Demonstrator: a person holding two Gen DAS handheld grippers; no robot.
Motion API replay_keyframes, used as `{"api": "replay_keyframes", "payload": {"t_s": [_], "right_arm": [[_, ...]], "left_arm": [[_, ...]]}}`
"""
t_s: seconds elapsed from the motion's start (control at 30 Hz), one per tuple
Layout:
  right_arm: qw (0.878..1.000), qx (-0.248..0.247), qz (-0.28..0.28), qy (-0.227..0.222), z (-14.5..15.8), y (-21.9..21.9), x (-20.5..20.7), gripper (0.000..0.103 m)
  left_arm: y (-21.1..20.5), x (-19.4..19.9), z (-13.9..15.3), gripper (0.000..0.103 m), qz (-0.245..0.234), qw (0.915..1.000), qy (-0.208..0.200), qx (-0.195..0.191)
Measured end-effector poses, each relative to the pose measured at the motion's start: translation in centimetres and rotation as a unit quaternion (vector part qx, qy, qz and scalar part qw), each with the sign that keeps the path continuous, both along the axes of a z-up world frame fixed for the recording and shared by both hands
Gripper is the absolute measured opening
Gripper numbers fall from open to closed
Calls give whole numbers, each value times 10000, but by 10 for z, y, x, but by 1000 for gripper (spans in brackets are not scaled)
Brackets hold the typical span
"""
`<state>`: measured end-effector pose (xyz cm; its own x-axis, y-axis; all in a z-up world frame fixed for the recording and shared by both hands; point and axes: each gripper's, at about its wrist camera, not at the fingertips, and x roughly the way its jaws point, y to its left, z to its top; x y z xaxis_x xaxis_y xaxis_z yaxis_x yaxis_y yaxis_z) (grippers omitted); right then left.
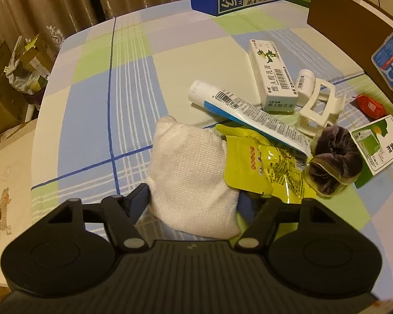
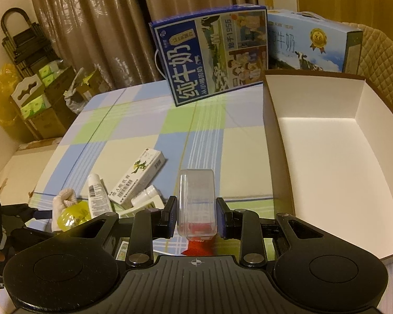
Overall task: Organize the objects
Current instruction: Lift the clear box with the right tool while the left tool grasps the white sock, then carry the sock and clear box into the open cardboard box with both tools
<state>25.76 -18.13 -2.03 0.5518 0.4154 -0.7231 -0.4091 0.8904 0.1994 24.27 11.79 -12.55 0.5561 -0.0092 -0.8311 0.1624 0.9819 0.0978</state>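
My left gripper (image 1: 196, 198) is open low over the checked tablecloth (image 1: 104, 104), with a white knitted cloth (image 1: 191, 172) lying between its fingers. Right of the cloth lie a yellow packet (image 1: 254, 162), a white tube (image 1: 243, 110), a white ointment carton (image 1: 272, 76), a small white bottle (image 1: 305, 81), a white claw clip (image 1: 319, 107), a grey scrunchie (image 1: 332, 154), a red packet (image 1: 370, 103) and a green-and-white carton (image 1: 377, 146). My right gripper (image 2: 196, 217) is shut on a clear plastic box (image 2: 196, 204), held above the table just left of the open white-lined cardboard box (image 2: 327, 157).
Two blue milk cases (image 2: 212, 52) (image 2: 314, 44) stand at the table's far edge behind the cardboard box. Curtains hang beyond them. Stacked cartons and bags (image 1: 18, 73) sit on the floor off the table's left side.
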Motion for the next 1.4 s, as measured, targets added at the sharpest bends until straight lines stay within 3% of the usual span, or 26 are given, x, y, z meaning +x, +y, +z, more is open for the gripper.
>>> {"api": "replay_keyframes", "payload": {"t_s": [0.13,0.23,0.4,0.67,0.9,1.1,1.4], "right_arm": [[10000,14,32,3,0,1,-1,27],[10000,36,73,-13,1,2,-3,27],[9998,118,130,-15,4,0,-4,27],[9992,297,279,-17,8,-4,-15,27],[9982,503,321,-111,23,-20,-24,27],[9968,705,220,-304,43,-50,-29,27],[9950,809,-195,-552,65,-117,-26,27]], "left_arm": [[2,-5,6,41,102,9999,-82,-46],[2,-11,10,32,168,9998,-131,-46],[6,-26,17,23,413,9990,-108,-91],[16,-61,41,23,1124,9920,-131,-566],[1,-82,82,23,1356,9862,-451,-830],[-32,-85,117,23,1234,9844,-735,-1015],[-118,-68,151,23,555,9836,-1019,-1377]]}}
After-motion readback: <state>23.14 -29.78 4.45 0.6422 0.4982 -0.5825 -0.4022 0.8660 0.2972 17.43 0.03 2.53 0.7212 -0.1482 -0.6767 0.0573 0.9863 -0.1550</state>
